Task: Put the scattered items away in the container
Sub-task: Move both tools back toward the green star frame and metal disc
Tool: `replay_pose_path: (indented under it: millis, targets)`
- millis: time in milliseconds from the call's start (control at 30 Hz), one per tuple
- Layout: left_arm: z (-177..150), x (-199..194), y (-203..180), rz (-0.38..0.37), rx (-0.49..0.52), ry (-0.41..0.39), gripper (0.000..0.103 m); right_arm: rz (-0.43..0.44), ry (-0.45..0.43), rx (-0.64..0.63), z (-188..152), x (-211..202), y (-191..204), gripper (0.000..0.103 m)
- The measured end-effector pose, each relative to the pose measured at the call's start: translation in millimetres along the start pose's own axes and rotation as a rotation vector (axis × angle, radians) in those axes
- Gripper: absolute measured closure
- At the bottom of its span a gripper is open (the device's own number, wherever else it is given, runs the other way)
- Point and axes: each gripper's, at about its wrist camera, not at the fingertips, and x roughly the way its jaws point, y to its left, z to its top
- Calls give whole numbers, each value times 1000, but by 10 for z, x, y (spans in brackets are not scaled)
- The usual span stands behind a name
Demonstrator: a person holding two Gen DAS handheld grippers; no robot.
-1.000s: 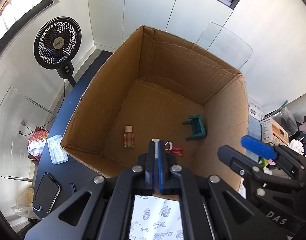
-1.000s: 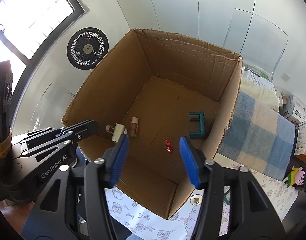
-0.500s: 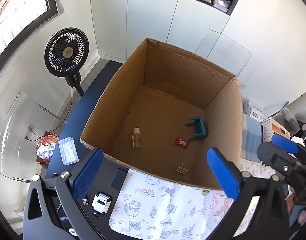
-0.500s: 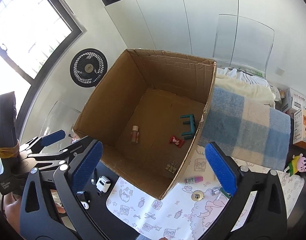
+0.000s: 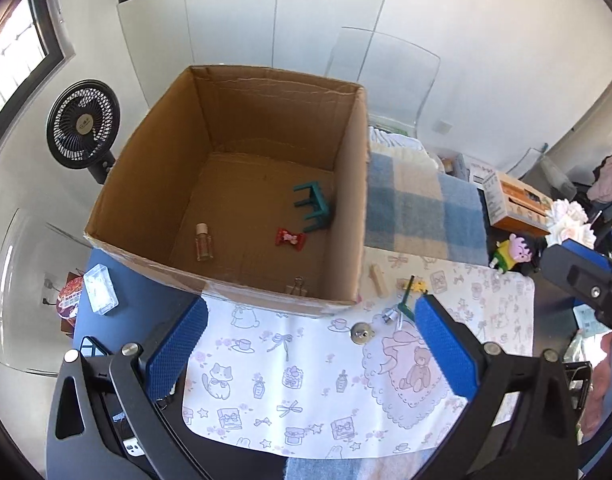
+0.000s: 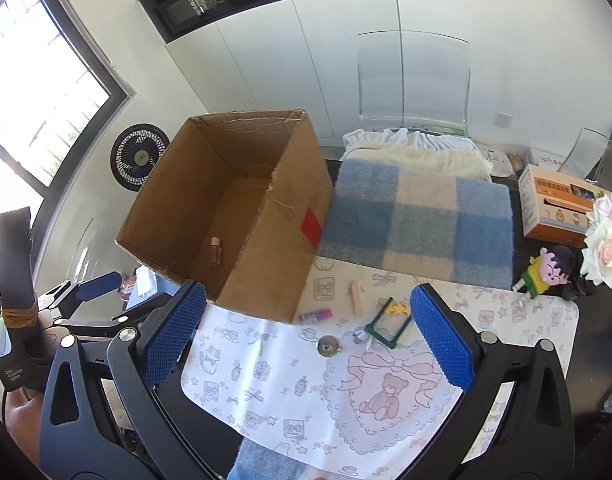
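The left gripper (image 5: 308,346) is held above the patterned mat (image 5: 306,384) with its jaws spread wide; nothing is held between them. The right gripper (image 6: 306,336) is likewise spread wide and empty, positioned over the same mat. In both cases the jaws have just been opening.

The cardboard box (image 5: 153,160) stands open-topped on the table (image 5: 133,300), its near edge resting at the far end of the mat. Inside the box, the following items are found on the floor:
- a small bottle (image 5: 203,242) lying near the left wall;
- a red wrapped candy (image 5: 289,237) near the middle;
- a teal toy stool (image 5: 312,204) tipped on its side near the right wall;
- a binder clip (image 5: 298,286) against the near wall.

Outside the box, on the mat, the following items are scattered:
- a small wooden block (image 6: 357,298);
- a purple and pink glue stick (image 6: 316,315) just beside the box corner;
- a round metal disc (image 6: 326,346);
- a green frame (image 6: 388,326) with a yellow piece at its far end.

A blue checked blanket (image 6: 418,228) is laid beside the right wall of the box. A cartoon figurine (image 6: 546,270) is placed to the right of the mat.
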Motion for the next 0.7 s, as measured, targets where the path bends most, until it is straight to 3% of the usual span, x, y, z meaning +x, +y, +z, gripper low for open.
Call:
replay_pose_path:
  millis: [300,533,700]
  targets:
    - [-239,17,-659,-8,75,12,1,-66,-2,46,-393,-309,-560,3]
    - [-461,76,-951,18,89,40,25,-69,23,49,-612,-332,-772,11]
    - [-614,183,-1071,40,70,73,33,-59,46,22,-716,-256,-867,18]
